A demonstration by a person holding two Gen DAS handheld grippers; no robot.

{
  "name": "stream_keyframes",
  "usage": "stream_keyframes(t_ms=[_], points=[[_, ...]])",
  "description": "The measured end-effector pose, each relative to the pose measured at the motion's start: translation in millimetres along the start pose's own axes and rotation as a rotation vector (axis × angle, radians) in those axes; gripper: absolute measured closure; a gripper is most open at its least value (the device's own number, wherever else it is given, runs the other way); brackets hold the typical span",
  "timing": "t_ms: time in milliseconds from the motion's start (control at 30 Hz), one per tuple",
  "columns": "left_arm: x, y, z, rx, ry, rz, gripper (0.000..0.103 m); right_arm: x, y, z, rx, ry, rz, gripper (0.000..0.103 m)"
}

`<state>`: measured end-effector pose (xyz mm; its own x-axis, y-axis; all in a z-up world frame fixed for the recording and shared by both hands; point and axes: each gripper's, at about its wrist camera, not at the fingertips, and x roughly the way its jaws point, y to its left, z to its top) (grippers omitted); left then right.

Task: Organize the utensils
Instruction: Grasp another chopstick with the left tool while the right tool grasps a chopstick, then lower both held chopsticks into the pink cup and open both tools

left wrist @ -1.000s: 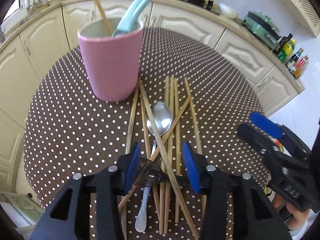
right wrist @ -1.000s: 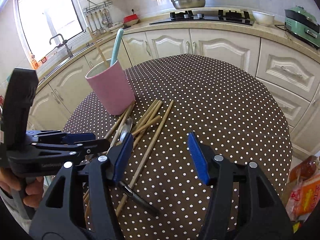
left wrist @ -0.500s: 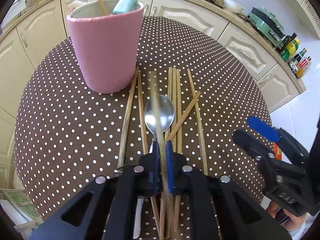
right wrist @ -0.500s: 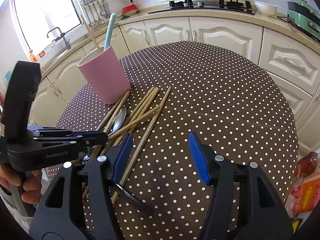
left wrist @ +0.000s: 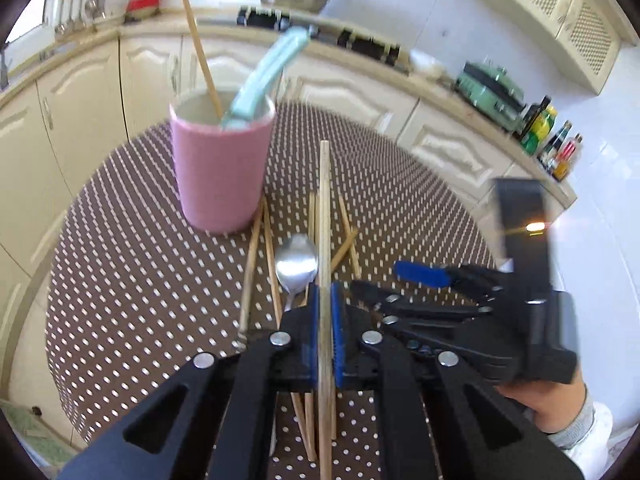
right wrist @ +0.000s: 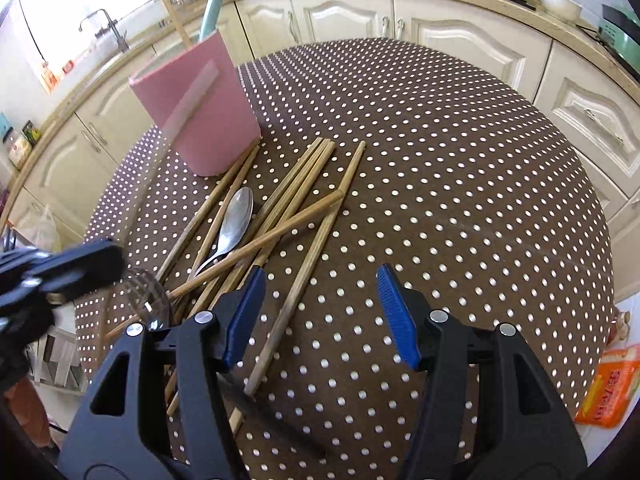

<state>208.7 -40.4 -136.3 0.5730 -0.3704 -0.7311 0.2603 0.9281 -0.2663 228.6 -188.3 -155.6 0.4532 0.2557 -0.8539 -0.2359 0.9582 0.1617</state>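
The left tool [left wrist: 325, 300] is clamped tight on a single chopstick [left wrist: 325, 208], which points ahead toward the pink cup [left wrist: 219, 172]. The right tool [right wrist: 320, 312] stands half open and empty above the loose chopsticks [right wrist: 296, 188] and spoon [right wrist: 236, 216] on the tabletop [right wrist: 460, 200]. The held chopstick looks lifted clear, though blur obscures it.

1. A pink cup [left wrist: 218, 172] stands upright on the dotted round table [right wrist: 460, 184], with one wooden stick and a pale teal handle [left wrist: 264, 76] leaning out of it.
2. Loose wooden chopsticks [right wrist: 296, 188] lie fanned and crossed just in front of the cup.
3. A metal spoon [right wrist: 234, 220] lies among them, bowl towards the cup.
4. One chopstick [left wrist: 325, 216] is lifted clear of the pile, pinched between blue pads, pointing away past the cup.
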Motion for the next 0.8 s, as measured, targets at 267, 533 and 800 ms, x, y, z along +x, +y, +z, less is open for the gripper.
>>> stream_keyframes(t_ms=[267,533,800], points=[[-29,7,8,-0.017,-0.132,-0.027,0.097,16,-1,13,0.002,0.058,-0.017,0.091],[-50,13,16,-0.04,-0.241,-0.071,0.097,-8,-27,15,0.093,-0.105,0.04,0.097],[-69,16,25,-0.048,-0.356,-0.084,0.097,-61,-43,26,0.142,-0.354,0.087,0.097]])
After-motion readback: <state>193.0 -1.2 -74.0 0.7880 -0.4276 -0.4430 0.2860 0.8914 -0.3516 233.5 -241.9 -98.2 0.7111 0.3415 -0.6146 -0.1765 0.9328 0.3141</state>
